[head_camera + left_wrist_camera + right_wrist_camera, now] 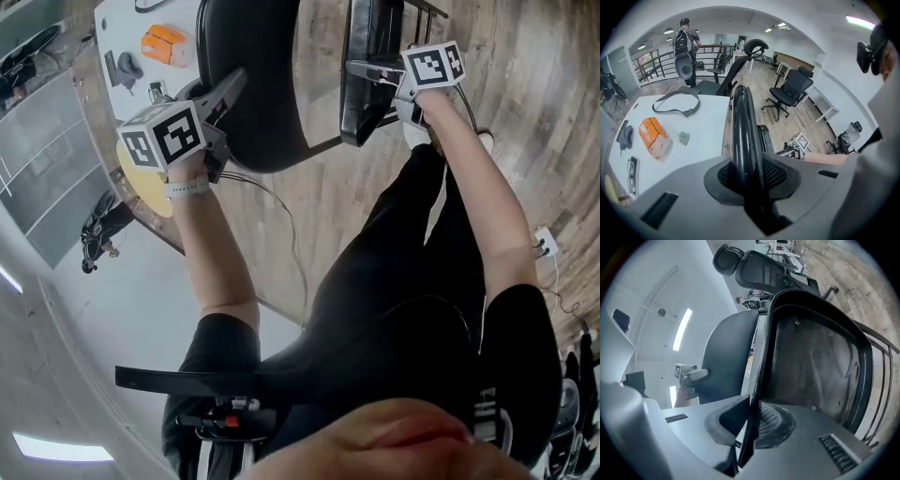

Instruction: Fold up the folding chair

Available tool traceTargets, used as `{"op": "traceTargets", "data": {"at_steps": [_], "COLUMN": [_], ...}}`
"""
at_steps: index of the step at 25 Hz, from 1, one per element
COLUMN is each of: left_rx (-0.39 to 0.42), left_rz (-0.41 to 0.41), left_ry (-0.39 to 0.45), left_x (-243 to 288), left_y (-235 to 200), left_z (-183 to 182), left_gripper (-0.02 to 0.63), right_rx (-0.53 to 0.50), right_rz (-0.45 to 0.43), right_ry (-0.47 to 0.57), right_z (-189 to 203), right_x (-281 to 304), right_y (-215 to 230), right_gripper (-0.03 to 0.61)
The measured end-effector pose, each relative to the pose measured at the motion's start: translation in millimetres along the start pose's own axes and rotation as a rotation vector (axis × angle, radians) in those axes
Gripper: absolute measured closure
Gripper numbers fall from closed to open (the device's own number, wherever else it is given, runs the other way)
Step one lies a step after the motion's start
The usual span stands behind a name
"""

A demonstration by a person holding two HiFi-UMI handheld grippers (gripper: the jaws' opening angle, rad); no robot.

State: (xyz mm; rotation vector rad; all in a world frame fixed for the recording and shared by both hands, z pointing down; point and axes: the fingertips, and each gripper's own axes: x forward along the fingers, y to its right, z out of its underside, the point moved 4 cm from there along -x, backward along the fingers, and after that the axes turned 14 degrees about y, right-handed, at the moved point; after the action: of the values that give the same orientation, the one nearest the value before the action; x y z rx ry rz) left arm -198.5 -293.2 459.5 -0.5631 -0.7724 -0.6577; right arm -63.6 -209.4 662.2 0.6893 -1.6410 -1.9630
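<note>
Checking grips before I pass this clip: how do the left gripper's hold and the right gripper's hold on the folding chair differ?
The left gripper clamps the thick rounded rim of the smooth panel. The right gripper clamps the thin edge of the rimmed panel. The left gripper's jaws stand wider apart, while the right gripper's are almost together. Both are shut on a black panel's edge.
</note>
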Motion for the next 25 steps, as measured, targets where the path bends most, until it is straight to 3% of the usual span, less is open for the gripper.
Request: {"op": "traceTargets", "data": {"at_steps": [7,25], "left_rx": [0.016,0.037], "left_rz": [-0.025,-0.029], "left_ry": [0.022,0.021], "left_x": [-17.4,-8.8], "left_y": [-31.0,-81.1], "left_z": [-13.4,3.4], "left_gripper": [0.541,0.518], "right_rx": [-0.039,-0.012], "right_rz": [0.063,0.067], "right_ry": [-0.014,0.030], "right_z": [0.3,11.0], "right_x": [86.4,117.5], "right_y": [-6.5,16.2], "right_gripper": [0.548,0.543]}}
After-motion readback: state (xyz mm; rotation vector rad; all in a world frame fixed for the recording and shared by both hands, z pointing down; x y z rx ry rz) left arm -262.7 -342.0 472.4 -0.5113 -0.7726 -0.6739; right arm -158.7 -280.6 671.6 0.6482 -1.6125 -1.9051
